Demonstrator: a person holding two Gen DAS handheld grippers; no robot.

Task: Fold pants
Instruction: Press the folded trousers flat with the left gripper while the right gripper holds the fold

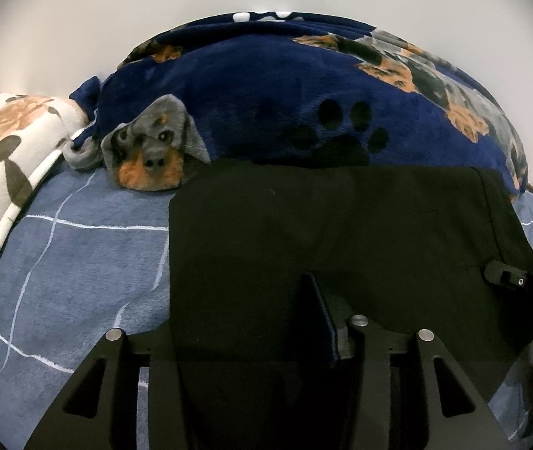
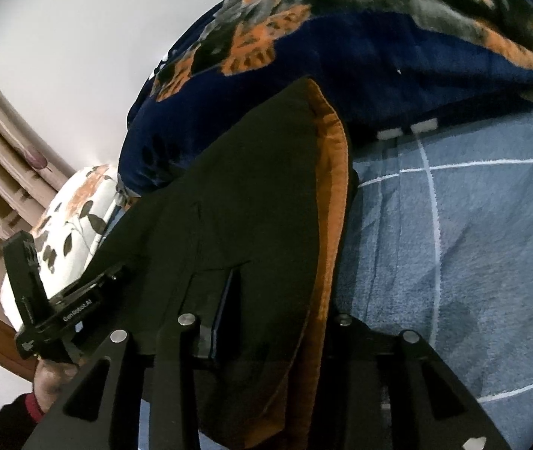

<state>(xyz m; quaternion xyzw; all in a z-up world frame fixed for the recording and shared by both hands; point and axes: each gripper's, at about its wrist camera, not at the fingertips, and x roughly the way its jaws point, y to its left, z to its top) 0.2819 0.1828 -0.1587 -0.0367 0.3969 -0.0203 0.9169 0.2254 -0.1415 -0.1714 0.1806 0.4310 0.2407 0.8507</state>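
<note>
Black pants [image 1: 341,217] lie folded flat on the blue checked sheet [image 1: 78,255]. My left gripper [image 1: 266,285] sits at their near edge. One finger [image 1: 319,307] rests on top of the cloth, the other is hidden under it, and the gap between them looks wide. In the right wrist view the pants [image 2: 251,187] show an orange lining [image 2: 332,187] along the waistband. My right gripper [image 2: 266,281] straddles that edge with one finger [image 2: 213,315] on top and the other covered. The left gripper [image 2: 60,311] and the hand holding it [image 2: 52,375] are at the lower left.
A navy dog-print blanket [image 1: 266,86] is heaped right behind the pants, against a white wall. A floral pillow [image 1: 3,150] lies at the left of the bed. Open sheet [image 2: 454,243] stretches to the right of the pants. The right gripper's tip [image 1: 510,281] shows at the right edge.
</note>
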